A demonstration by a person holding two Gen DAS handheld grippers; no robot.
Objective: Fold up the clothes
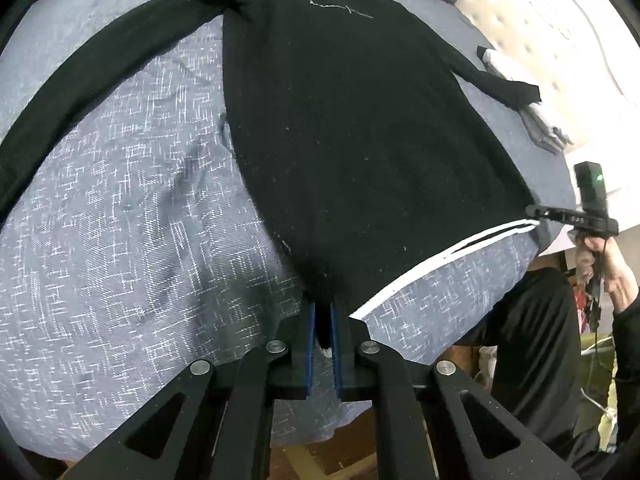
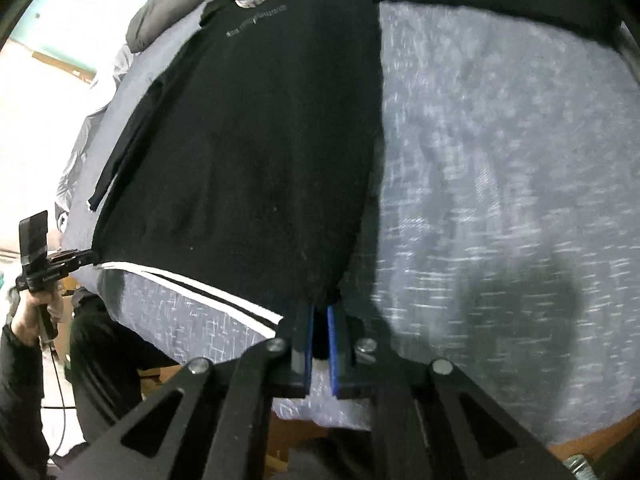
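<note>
Both pairs of blue fingers are nearly closed, and I've got cloth pinched in each: my left gripper clamps one corner of the black sweater's striped hem, my right gripper clamps the other. From that hem the sweater lies flat across the grey bedspread, sleeves spread out to either side.

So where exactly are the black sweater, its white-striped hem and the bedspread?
black sweater (image 1: 352, 120), left wrist view, middle of the chest.
white-striped hem (image 2: 208, 294), right wrist view, mid stripe.
bedspread (image 1: 120, 220), left wrist view, bare patterned fabric.
</note>
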